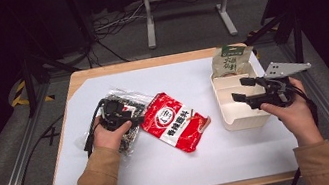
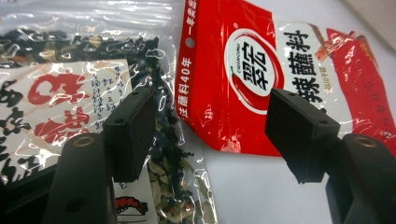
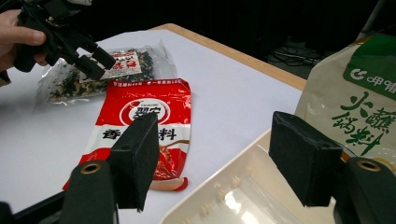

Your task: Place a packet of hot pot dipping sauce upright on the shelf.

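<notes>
A red seasoning packet (image 1: 172,121) lies flat in the middle of the white table top. Left of it lies a clear bag of dark dried seaweed (image 1: 125,99). My left gripper (image 1: 127,110) is low over where the two meet and is open. In the left gripper view (image 2: 210,112) one jaw hangs over the seaweed bag (image 2: 70,93), the other over the red packet (image 2: 261,79), whose near edge lies in the gap. My right gripper (image 1: 242,88) is open and empty, held over a cream divided tray (image 1: 230,119). A beige and green pouch (image 1: 231,61) stands in the tray's far end.
The white table top (image 1: 213,155) has bare room in front and in the far middle, with a wooden rim around it. In the right gripper view the tray's near compartment (image 3: 243,200) shows nothing in it, and the pouch (image 3: 359,112) rises at the right. Metal frame rails run along both table sides.
</notes>
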